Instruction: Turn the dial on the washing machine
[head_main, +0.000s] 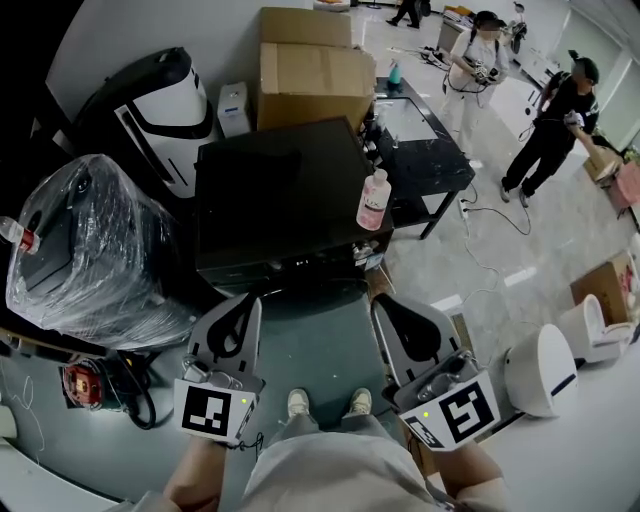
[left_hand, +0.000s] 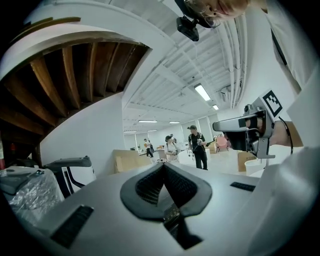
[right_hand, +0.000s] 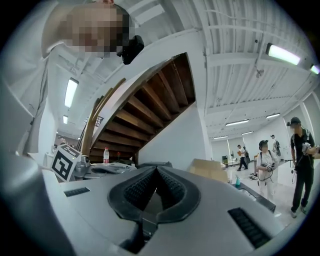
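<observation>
The black, box-shaped washing machine (head_main: 275, 190) stands straight ahead of me in the head view, its front control strip (head_main: 290, 268) facing me. I cannot make out the dial on it. My left gripper (head_main: 246, 302) and right gripper (head_main: 383, 304) are held close to my body, short of the machine's front and apart from it. In the left gripper view the left gripper's jaws (left_hand: 163, 165) meet at their tips with nothing between them. The right gripper view shows the right gripper's jaws (right_hand: 157, 169) closed and empty in the same way. Both gripper views point upward at the ceiling and staircase.
A pink bottle (head_main: 373, 200) stands at the machine's right edge. Cardboard boxes (head_main: 315, 75) sit behind it, a plastic-wrapped bundle (head_main: 90, 250) to its left, a black table (head_main: 420, 150) to its right. Two people (head_main: 478, 60) stand far right. A white bin (head_main: 545, 370) is near my right.
</observation>
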